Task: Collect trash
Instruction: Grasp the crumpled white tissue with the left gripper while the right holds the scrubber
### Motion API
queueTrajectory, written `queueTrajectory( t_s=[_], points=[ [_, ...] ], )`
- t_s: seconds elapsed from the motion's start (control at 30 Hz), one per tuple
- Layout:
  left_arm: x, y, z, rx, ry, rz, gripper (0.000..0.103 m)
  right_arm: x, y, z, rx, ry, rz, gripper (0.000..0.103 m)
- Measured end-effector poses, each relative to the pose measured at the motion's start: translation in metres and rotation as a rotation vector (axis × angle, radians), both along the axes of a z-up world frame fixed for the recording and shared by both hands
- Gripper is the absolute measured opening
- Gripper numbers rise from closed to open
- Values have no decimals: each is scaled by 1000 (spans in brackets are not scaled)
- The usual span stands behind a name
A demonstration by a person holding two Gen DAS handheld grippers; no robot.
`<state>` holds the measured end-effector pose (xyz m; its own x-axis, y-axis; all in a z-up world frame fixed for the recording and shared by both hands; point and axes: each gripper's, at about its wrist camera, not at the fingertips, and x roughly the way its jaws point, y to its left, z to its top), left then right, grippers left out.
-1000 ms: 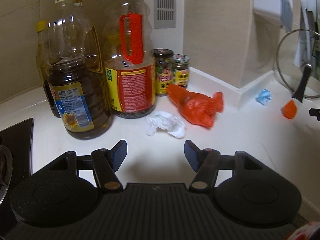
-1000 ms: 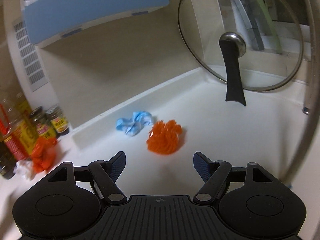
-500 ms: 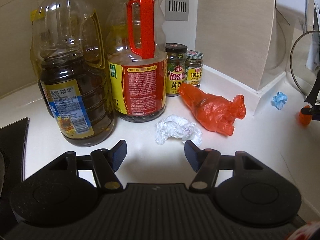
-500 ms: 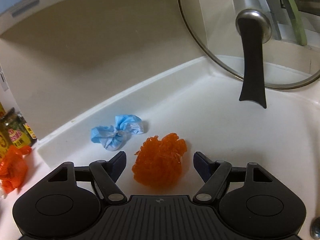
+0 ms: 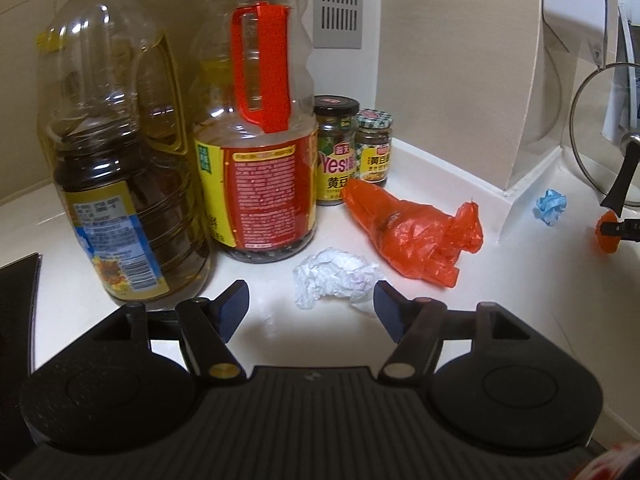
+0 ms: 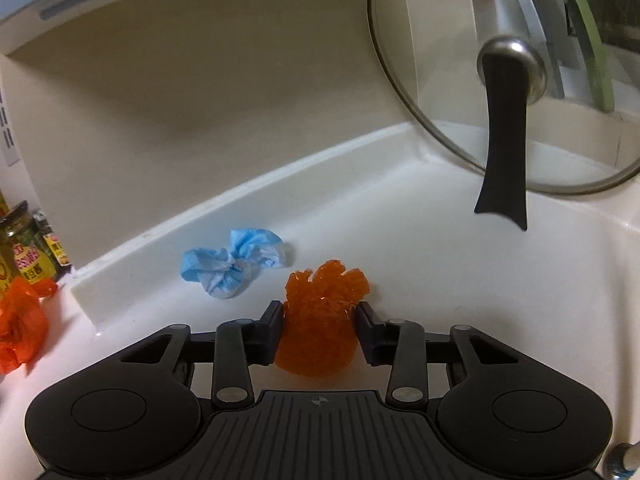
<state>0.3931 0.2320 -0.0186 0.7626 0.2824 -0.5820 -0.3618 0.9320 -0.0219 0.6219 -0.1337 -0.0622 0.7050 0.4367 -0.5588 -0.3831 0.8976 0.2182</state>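
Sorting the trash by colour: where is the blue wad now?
In the right wrist view, the blue wad lies on the counter by the white ledge, left of the orange wad.

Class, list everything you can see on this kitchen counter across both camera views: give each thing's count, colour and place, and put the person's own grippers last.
crumpled white paper wad: 1, white, just ahead of the left gripper
crumpled orange plastic bag: 1, orange, counter right of the jars
crumpled blue tissue: 1, blue, by the counter's raised back edge
scrunched orange plastic ball: 1, orange, between the right gripper's fingers
large oil bottles: 3 seen, clear with yellow and red labels, back left
small sauce jars: 2, dark, in the corner
glass pot lid: 1, clear with black handle, leaning at the right
left gripper: 1, black, open
right gripper: 1, black, closing on the ball
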Motion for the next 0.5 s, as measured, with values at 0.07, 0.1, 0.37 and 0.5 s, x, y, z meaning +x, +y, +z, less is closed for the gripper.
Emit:
queueTrajectory(
  t_s=[0.07,0.1,0.37,0.5],
  points=[
    [3,-1,0,-2,-1,-10,67,-7,-2,6,11,-10,3,39],
    [5,-1,-1,-4,-2,-14,68,-11,-4,10,18,-15,5,39],
    [30,-3,-11,3,19,-66,72,-41,-18,32,78,-38,10,39],
    [46,1,-20,2,38,-65,72,-50,-26,37,109,-32,1,39]
  ],
)
